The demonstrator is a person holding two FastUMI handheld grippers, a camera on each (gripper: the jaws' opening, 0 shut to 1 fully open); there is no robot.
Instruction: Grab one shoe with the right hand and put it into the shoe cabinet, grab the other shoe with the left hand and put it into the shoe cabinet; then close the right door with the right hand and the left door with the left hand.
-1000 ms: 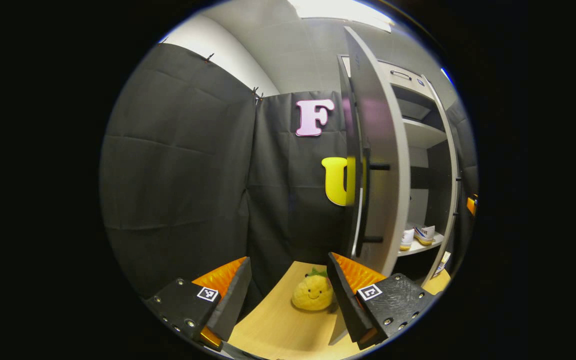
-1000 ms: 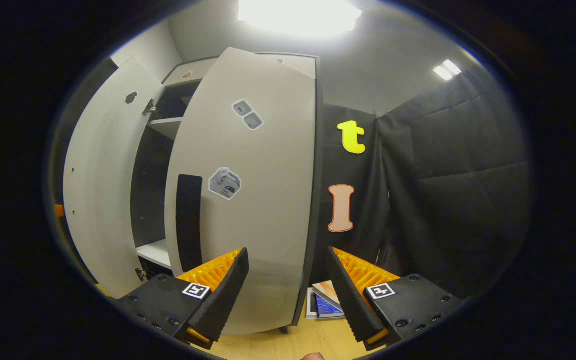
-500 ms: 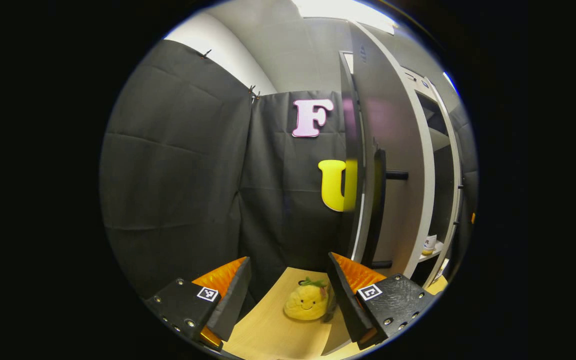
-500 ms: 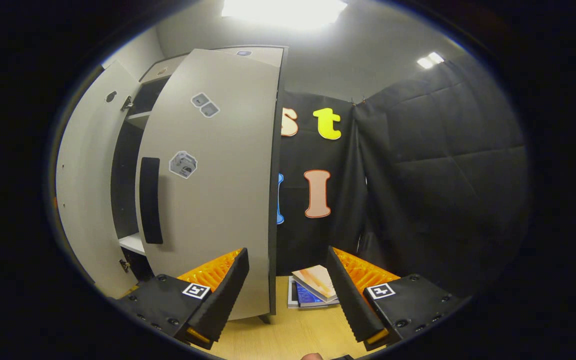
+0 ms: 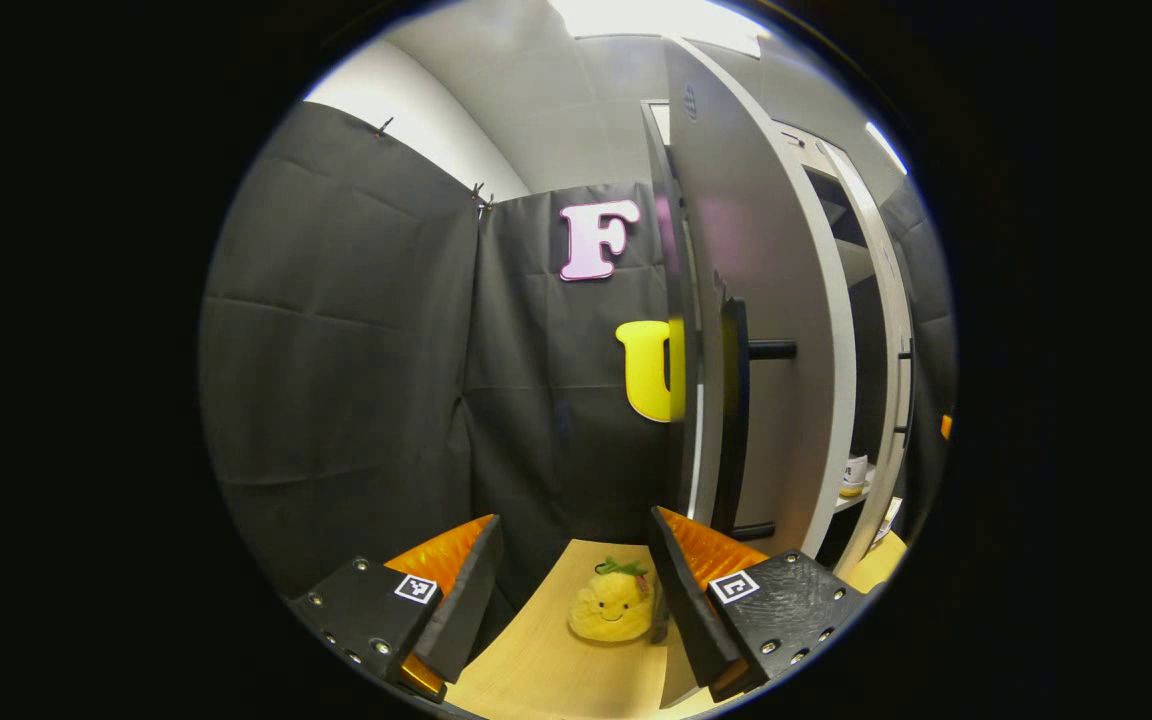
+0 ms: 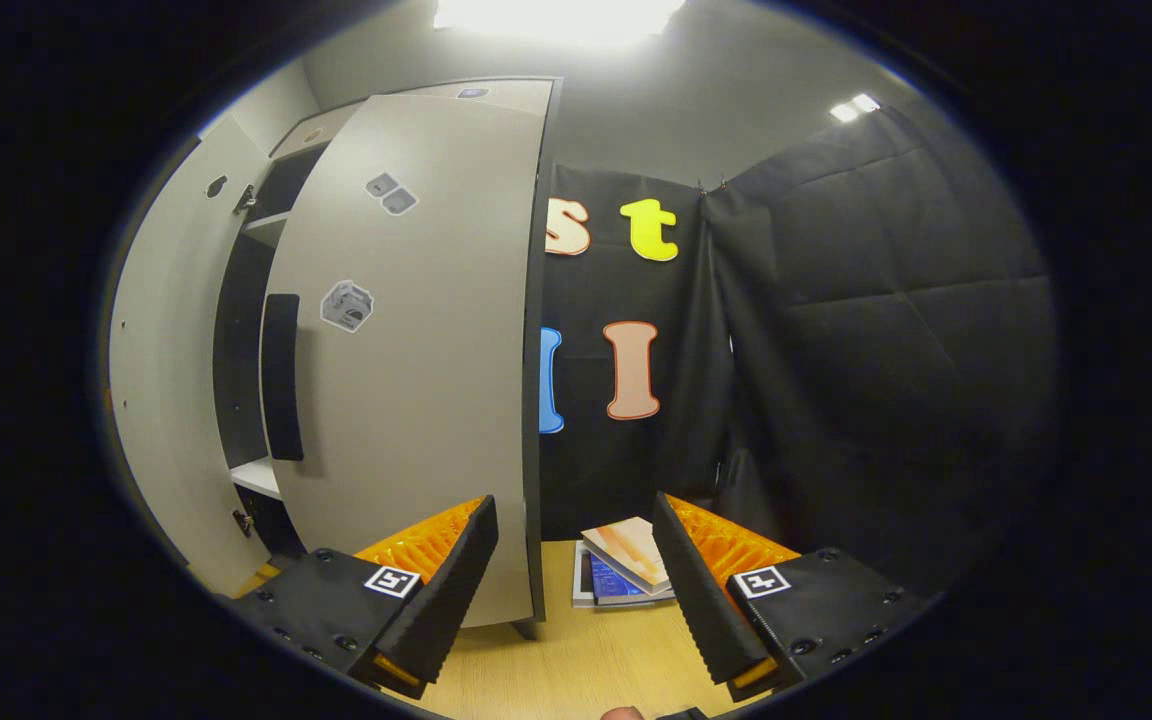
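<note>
Ahead of my left gripper [image 5: 571, 600] stands the left door [image 5: 766, 300] of the shoe cabinet [image 5: 871, 330], seen nearly edge-on, its dark bar handle [image 5: 736, 420] just beyond my right-hand finger. My jaws here are apart and hold nothing. Through the narrow gap past the door edge I glimpse a shoe [image 5: 854, 472] on a pale shelf [image 5: 851, 498] inside. A yellow plush toy [image 5: 614, 608] sits on the wooden floor [image 5: 556, 670] between my fingers. My right gripper [image 6: 576, 600] — jaws likewise apart and empty — faces the right door [image 6: 416, 380], partly swung in, its dark handle [image 6: 282, 376] towards the cabinet's opening. Some books [image 6: 621, 570] lie on the floor beside that door.
</note>
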